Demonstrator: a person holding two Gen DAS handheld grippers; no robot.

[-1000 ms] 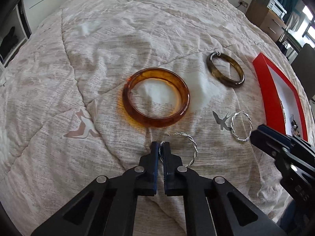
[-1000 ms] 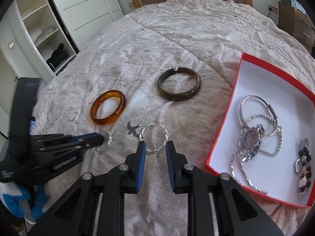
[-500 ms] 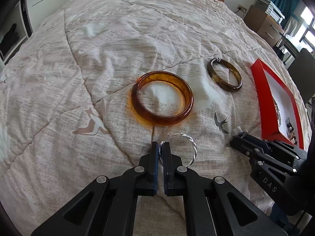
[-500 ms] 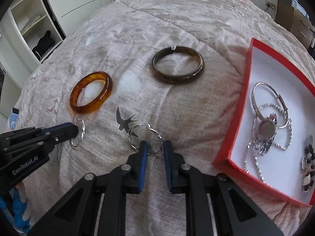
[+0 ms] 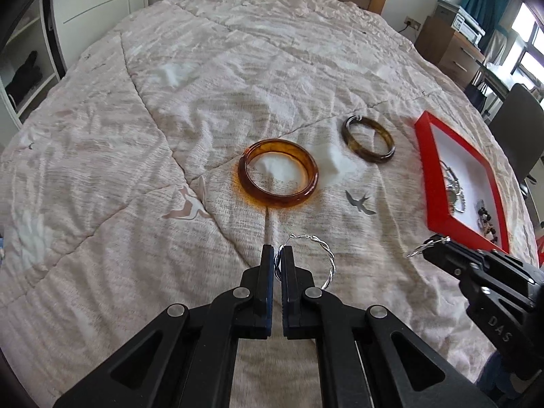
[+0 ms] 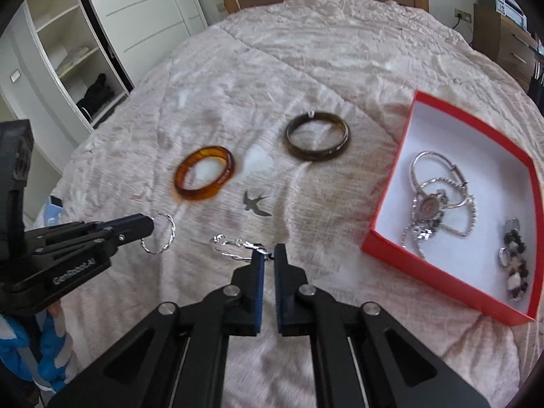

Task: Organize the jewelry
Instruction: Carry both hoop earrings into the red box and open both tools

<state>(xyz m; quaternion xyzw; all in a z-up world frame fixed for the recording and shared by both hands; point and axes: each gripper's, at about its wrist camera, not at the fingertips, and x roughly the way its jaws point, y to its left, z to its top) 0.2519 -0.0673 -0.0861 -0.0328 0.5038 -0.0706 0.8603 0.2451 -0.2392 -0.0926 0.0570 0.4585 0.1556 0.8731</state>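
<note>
Left wrist view: your left gripper (image 5: pixel 281 255) pinches one silver hoop (image 5: pixel 323 260), lifted off the quilt (image 5: pixel 136 170). Your right gripper (image 6: pixel 268 255) has just closed on the other hoop (image 6: pixel 234 248). Ahead lie the amber bangle (image 5: pixel 278 177) and dark bangle (image 5: pixel 368 139); the red box (image 6: pixel 380 238) sits just right of your right gripper.
</note>
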